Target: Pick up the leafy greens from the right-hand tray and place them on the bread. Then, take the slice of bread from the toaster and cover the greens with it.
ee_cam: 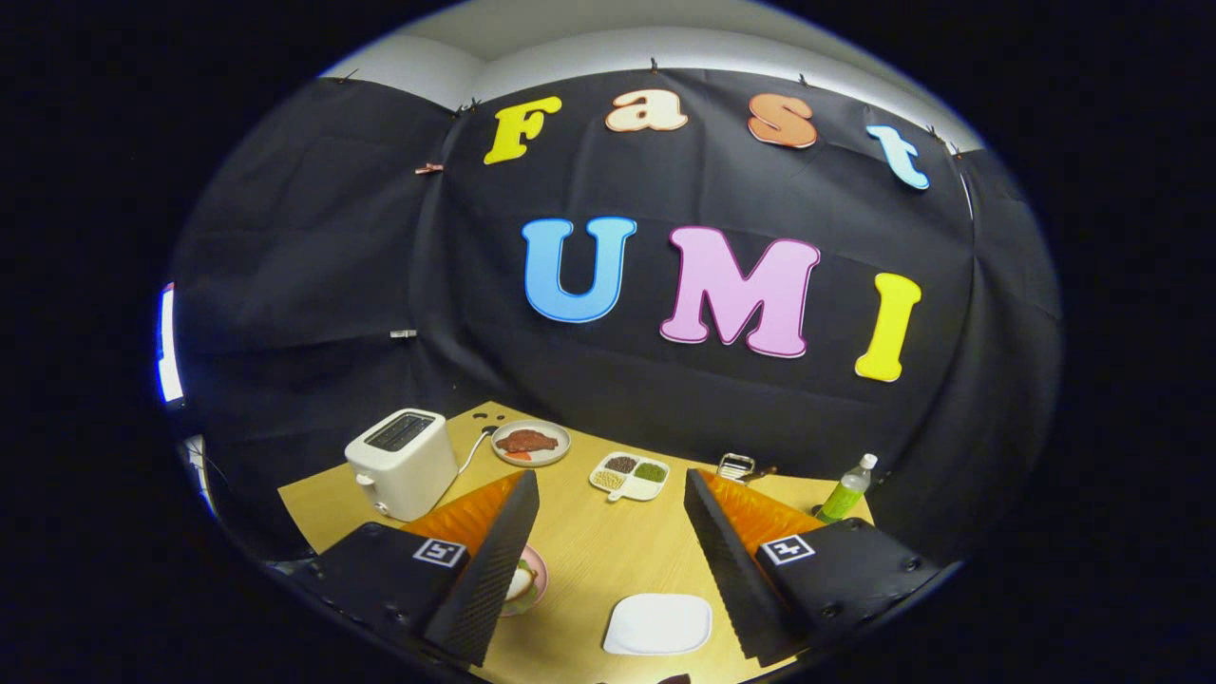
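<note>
Black cloth walled the booth behind a wooden table [589, 551]. Left to right on the table: a white toaster [403, 463] stood at the far left, its slots facing up; whether a slice of bread sat inside could not be told from this angle. Just right of it, toward the back, a round plate [531, 443] carried a reddish-brown piece of food. Nearer, a pink plate [534, 579] lay mostly hidden behind the left finger [489, 570]; something pale with a green edge rested on it, possibly the bread and greens, though too covered to confirm. Further right, beyond the fingers, a white divided tray [629, 475] held small heaps of dark, green and pale grains. A white square plate [657, 624] sat between the fingers, close in. A small metal object [734, 466] lay at the back edge, and a green bottle [845, 489] with a white cap stood at the far right.

Gripper [608, 560]: fingers spread wide, holding nothing, well above the table.
</note>
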Demonstrator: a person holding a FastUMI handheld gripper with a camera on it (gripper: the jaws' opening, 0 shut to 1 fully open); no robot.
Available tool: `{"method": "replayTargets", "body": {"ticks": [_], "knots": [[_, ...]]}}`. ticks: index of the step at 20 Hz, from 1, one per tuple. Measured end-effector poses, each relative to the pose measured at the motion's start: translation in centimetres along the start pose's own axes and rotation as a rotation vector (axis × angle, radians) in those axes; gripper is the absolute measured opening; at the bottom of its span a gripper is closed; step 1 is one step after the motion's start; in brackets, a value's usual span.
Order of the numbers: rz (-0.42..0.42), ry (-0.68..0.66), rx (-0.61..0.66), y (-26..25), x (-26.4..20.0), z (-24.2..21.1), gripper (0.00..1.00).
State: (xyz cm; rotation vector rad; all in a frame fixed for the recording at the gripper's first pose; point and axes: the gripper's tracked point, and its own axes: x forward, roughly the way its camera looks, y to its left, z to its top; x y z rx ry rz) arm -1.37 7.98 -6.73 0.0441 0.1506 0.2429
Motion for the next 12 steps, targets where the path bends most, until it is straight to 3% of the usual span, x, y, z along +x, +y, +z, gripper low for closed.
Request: {"method": "replayTargets", "body": {"ticks": [12], "knots": [[0.006, -0.005, -0.04, 1.4, -0.3, 0.2, 0.99]]}}
